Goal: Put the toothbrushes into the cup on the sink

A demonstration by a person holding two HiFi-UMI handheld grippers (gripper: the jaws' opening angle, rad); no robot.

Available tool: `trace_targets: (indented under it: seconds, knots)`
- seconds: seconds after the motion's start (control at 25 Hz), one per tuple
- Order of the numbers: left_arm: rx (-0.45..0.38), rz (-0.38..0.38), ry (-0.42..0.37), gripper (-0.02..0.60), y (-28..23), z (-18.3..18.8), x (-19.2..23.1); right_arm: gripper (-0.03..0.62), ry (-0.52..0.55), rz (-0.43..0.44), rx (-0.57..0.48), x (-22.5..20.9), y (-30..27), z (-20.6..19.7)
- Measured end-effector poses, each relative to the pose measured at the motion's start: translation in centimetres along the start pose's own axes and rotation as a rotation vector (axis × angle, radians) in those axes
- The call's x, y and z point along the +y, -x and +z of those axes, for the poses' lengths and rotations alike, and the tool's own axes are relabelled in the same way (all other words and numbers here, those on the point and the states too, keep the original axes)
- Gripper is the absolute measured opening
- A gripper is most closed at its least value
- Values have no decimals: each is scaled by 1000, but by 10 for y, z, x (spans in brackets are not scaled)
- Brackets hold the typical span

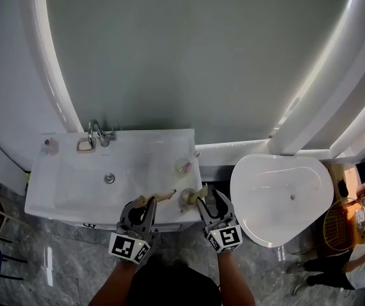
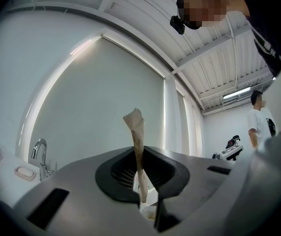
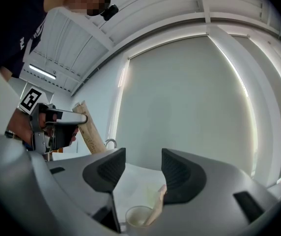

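Observation:
A pale cup (image 1: 187,198) stands on the front right corner of the white sink (image 1: 74,183), with one paper-wrapped toothbrush (image 1: 201,190) leaning in it. My left gripper (image 1: 145,203) is shut on a second paper-wrapped toothbrush (image 1: 161,197), just left of the cup. In the left gripper view that toothbrush (image 2: 138,146) stands up between the closed jaws of the left gripper (image 2: 145,200). My right gripper (image 1: 212,199) is open and holds nothing. In the right gripper view the right gripper (image 3: 143,168) hovers above the cup (image 3: 138,215) and its toothbrush (image 3: 157,204).
A faucet (image 1: 99,134), a soap dish (image 1: 85,146) and a small bottle (image 1: 50,146) sit at the sink's back left. A small glass (image 1: 184,166) stands on its right rim. A large white rounded basin (image 1: 284,199) lies to the right, with rackets (image 1: 342,225) beyond it.

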State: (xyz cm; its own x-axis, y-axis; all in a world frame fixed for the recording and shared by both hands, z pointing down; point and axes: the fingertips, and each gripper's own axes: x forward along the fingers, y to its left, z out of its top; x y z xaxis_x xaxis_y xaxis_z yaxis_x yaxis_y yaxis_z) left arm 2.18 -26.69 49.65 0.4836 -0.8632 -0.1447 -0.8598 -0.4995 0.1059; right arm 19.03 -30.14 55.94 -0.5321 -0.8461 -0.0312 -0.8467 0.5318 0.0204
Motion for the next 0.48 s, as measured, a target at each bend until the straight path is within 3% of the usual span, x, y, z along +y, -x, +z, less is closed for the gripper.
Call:
trace_targets:
  seconds: [0.28,0.48]
  knots:
    - [1,-17,-8,46,0,6,-5,224,50,-31,0,20,37,27]
    - [3,-26,-13,46,1,11,-9,224,12,-61,0,30,64,33]
